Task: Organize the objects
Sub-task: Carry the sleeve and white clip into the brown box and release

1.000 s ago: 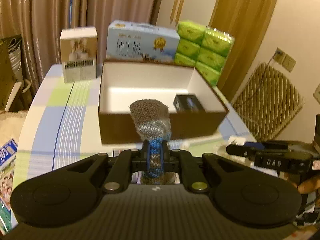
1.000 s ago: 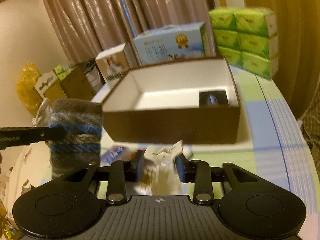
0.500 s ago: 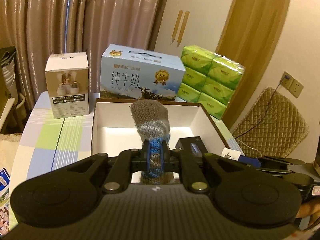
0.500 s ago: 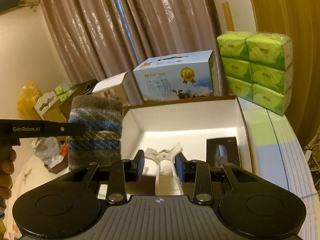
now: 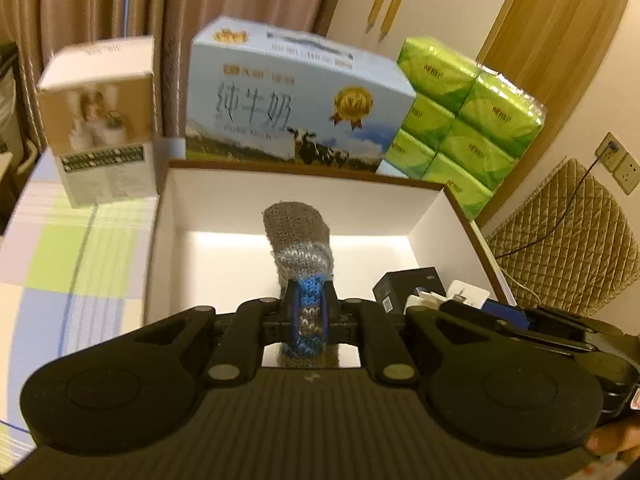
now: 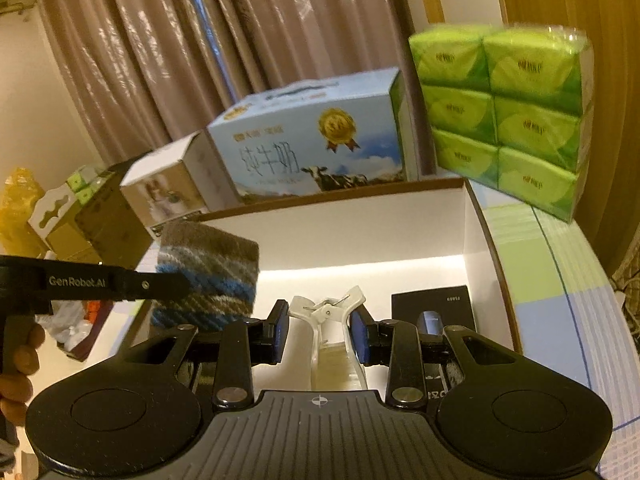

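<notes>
My left gripper (image 5: 307, 304) is shut on a grey and blue knitted sock (image 5: 298, 236), which stands up over the open brown box with white inside (image 5: 224, 264). The same sock (image 6: 208, 276) shows at the left of the right wrist view, hanging above the box's left wall. My right gripper (image 6: 320, 330) is shut on a clear white plastic clip (image 6: 332, 312), held over the box floor (image 6: 400, 276). A small black box (image 6: 432, 308) lies inside at the right. In the left wrist view that black box (image 5: 408, 288) sits beside the right gripper's fingers.
Behind the brown box stand a blue milk carton (image 5: 292, 104), a small white product box (image 5: 104, 120) and a pack of green tissues (image 5: 464, 120). The table has a checked cloth (image 5: 60, 264). A quilted chair (image 5: 568, 240) stands at the right. A hand (image 6: 16, 372) grips the left tool.
Both grippers have moved forward from in front of the brown box to above its inside. The sock and the clip travelled with them. The grips have not changed.
</notes>
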Motion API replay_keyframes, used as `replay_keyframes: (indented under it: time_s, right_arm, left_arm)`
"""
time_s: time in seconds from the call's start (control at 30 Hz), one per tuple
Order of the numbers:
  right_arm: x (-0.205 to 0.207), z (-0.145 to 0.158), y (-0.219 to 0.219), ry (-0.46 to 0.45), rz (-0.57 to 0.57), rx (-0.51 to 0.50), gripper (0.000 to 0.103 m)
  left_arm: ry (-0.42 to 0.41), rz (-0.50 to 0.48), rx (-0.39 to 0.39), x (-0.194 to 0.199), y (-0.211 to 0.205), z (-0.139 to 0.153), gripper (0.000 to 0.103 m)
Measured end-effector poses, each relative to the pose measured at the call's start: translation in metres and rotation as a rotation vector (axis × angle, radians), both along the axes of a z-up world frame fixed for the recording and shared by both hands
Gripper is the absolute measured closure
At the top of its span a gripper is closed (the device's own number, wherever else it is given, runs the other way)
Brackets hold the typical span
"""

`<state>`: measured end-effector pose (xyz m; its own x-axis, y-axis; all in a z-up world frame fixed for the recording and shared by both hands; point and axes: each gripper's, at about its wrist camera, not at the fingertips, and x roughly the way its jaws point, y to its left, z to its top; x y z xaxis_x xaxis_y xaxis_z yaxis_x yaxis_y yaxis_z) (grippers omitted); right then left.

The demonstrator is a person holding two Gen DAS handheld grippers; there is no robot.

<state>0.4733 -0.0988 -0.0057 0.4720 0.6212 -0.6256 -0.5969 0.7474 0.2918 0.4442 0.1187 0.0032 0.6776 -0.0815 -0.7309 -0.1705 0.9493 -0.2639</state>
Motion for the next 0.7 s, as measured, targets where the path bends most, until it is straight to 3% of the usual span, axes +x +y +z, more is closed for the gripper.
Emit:
replay_keyframes:
  time_s: [0.13, 0.17, 0.27, 0.7]
  right_arm:
    - [0.011, -0.014, 0.004, 0.03, -0.016, -0.015, 0.073]
    - [0.014, -0.016, 0.005, 0.035, -0.019, -0.02, 0.073]
    - [0.019, -0.024, 0.008, 0.046, -0.022, -0.034, 0.073]
    - [0.032, -0.042, 0.024, 0.08, -0.037, -0.042, 0.073]
  left_arm:
    - [0.031, -0.014, -0.028, 0.014, -0.002, -0.015, 0.092]
    - [0.036, -0.022, -0.025, 0.017, -0.004, -0.017, 0.085]
    - [0.053, -0.039, 0.001, 0.023, -0.008, -0.024, 0.074]
    - [0.139, -0.047, 0.104, 0.022, 0.002, -0.043, 0.056]
